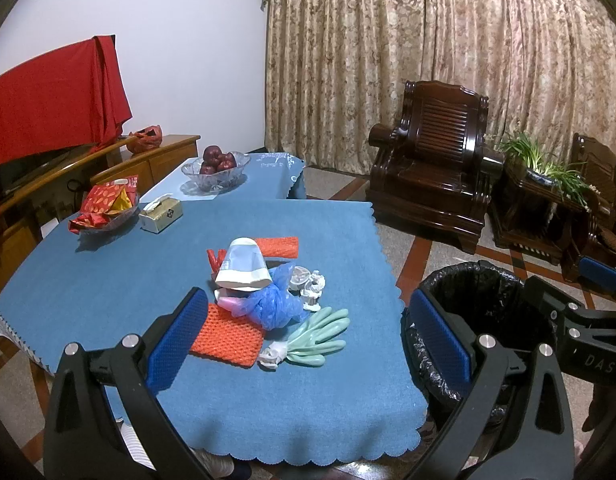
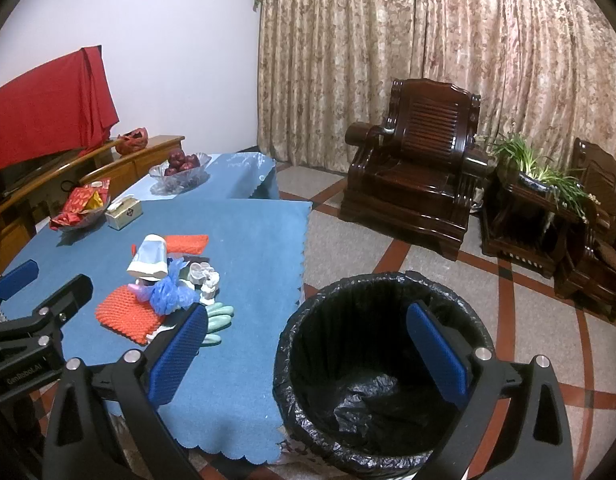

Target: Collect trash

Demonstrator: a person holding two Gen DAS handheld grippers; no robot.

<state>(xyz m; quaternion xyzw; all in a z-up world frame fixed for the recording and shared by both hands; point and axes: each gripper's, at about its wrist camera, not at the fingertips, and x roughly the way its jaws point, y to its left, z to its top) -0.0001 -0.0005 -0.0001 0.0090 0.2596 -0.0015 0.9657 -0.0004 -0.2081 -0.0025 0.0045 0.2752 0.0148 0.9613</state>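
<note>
Faintly, "DAS" on right claw [image 1: 599, 280] (partly cropped)

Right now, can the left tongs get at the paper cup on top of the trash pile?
Probably yes. The left tongs are open and empty, facing the pile, and the paper cup lies on top with nothing over it.

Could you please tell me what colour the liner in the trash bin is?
Black; the bin liner shows best in the right wrist view.
</note>
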